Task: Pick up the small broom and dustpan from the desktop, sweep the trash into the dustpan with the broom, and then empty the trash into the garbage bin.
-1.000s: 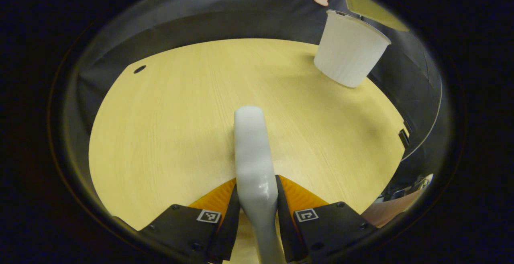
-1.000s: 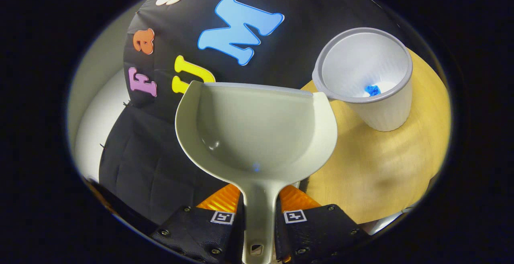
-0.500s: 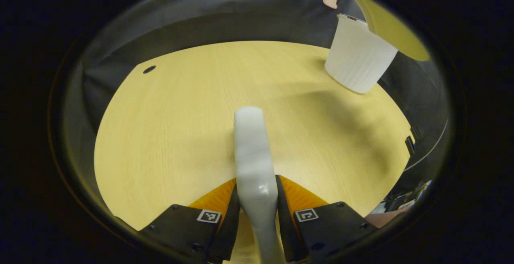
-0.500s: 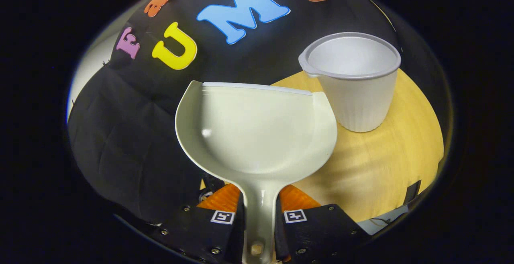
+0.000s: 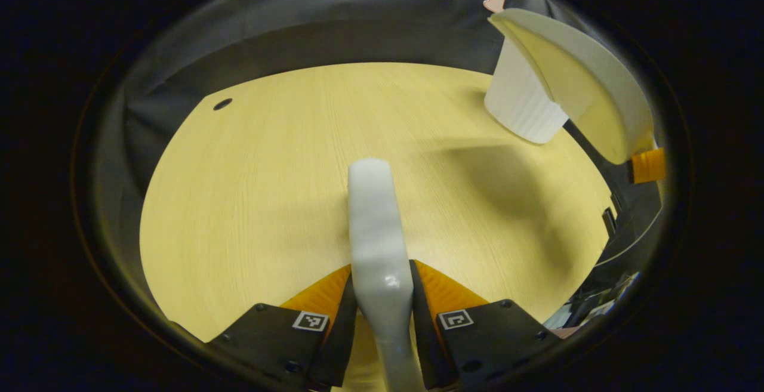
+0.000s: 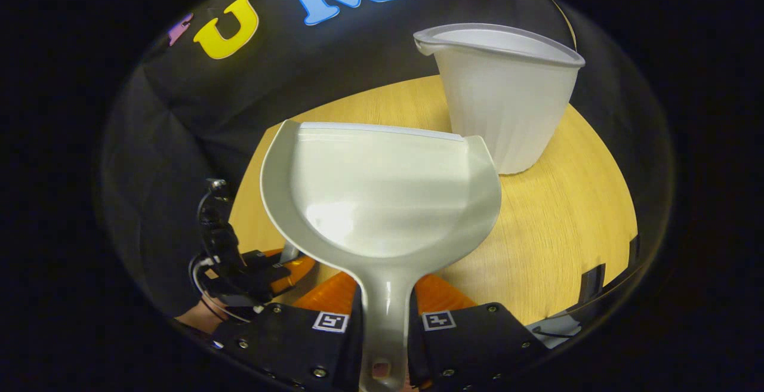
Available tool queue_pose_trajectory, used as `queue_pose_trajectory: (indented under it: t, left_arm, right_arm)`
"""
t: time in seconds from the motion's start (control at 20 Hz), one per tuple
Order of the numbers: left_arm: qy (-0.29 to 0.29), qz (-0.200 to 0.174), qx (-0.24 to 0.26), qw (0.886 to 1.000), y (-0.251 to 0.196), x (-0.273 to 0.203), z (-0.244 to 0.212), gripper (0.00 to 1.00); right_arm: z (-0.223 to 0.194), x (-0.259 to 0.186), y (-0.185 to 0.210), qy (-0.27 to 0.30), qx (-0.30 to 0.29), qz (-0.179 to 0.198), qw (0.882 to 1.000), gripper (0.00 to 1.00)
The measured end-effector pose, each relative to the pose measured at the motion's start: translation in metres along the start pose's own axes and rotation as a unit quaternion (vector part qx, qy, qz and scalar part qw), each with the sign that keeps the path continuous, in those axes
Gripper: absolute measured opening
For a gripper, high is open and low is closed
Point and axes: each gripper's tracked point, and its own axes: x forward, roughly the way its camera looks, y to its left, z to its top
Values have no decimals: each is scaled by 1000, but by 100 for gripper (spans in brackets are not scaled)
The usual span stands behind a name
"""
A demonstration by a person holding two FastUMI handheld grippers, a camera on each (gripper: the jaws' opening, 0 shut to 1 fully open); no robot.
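Note:
In the left gripper view my left gripper [image 5: 382, 278] is shut on the pale broom handle [image 5: 373, 213], which points out over the wooden desktop [image 5: 250, 189]; the bristles are hidden. In the right gripper view my right gripper [image 6: 385, 296] is shut on the handle of the off-white dustpan [image 6: 382, 195], held level above the desktop [image 6: 555, 225] with nothing in its scoop. The white ribbed garbage bin [image 6: 507, 99] stands just beyond and right of the pan; its inside is hidden. From the left gripper view, the dustpan [image 5: 585, 82] hangs in front of the bin [image 5: 519, 111].
A small round hole [image 5: 222, 104] sits in the desktop's far left corner. The black cloth wall runs behind the table. In the right gripper view the left gripper [image 6: 256, 269] and the hand holding it are low on the left, beside the pan.
The right gripper has swung the dustpan down and away from above the bin, so the bin's inside no longer shows. The dustpan has entered the left gripper view at upper right. The broom stays still.

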Motion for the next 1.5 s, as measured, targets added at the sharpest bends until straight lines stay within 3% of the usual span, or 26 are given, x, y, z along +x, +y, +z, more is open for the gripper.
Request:
queue_pose_trajectory:
  t: [0.15, 0.45, 0.5, 0.6, 1.2, 1.5]
  left_arm:
    - [6, 8, -6, 1000, 4, 4, 12, 54]
    - [17, 27, -11, 999, 16, 16, 52, 51]
    - [16, 30, -10, 999, -1, 11, 32, 53]
    - [17, 33, -9, 999, 2, 11, 53, 51]
    - [17, 65, -40, 997, 10, 20, 76, 53]
    - [6, 73, -30, 997, 22, 26, 128, 56]
  right_arm:
    - [-7, 13, -20, 6, -30, -47, 998, 30]
    - [-32, 51, -41, 13, -68, -103, 992, 30]
    - [-35, 56, -44, 18, -71, -107, 992, 30]
    - [-44, 62, -46, 31, -72, -109, 991, 30]
    - [-57, 77, -51, 71, -92, -131, 985, 31]
    - [-56, 73, -46, 77, -93, -112, 986, 35]
